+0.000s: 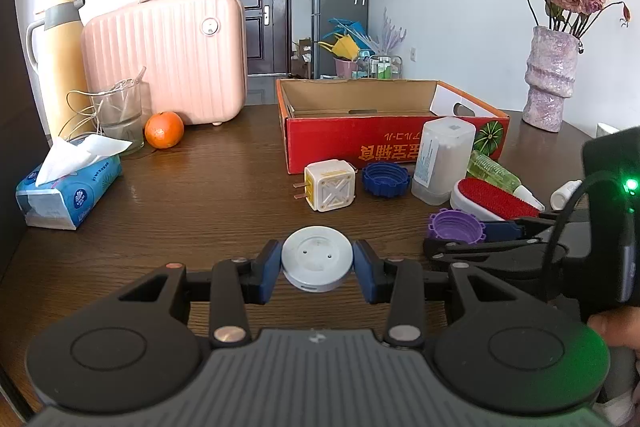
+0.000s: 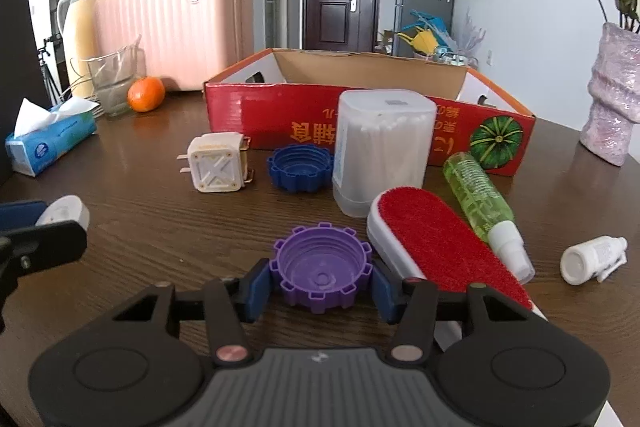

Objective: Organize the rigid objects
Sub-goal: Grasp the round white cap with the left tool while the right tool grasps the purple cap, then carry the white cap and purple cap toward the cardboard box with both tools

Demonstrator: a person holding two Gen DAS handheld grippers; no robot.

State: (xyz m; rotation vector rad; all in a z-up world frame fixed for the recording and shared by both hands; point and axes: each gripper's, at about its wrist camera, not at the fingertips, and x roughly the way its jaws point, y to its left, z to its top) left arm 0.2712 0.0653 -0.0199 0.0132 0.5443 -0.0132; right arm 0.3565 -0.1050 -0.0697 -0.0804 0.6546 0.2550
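Brown wooden counter (image 2: pixel 168 211) under everything. Open red cardboard box (image 1: pixel 360 143) at the far middle. Clear plastic tub of cotton swabs (image 2: pixel 380 151) upright just before its front wall. Red-faced white lint brush (image 2: pixel 436 247) flat beside the tub, green spray bottle (image 2: pixel 480 195) lying along its right. Cream cube plug adapter (image 2: pixel 216 167) and blue ridged plastic cap (image 2: pixel 300 167) side by side, left of the tub. Left tool (image 1: pixel 317 263) clenched on round white plastic disc (image 1: pixel 317 258). Right tool (image 2: pixel 322 279) clamped around purple ridged plastic cap (image 2: pixel 322 273), near the brush.
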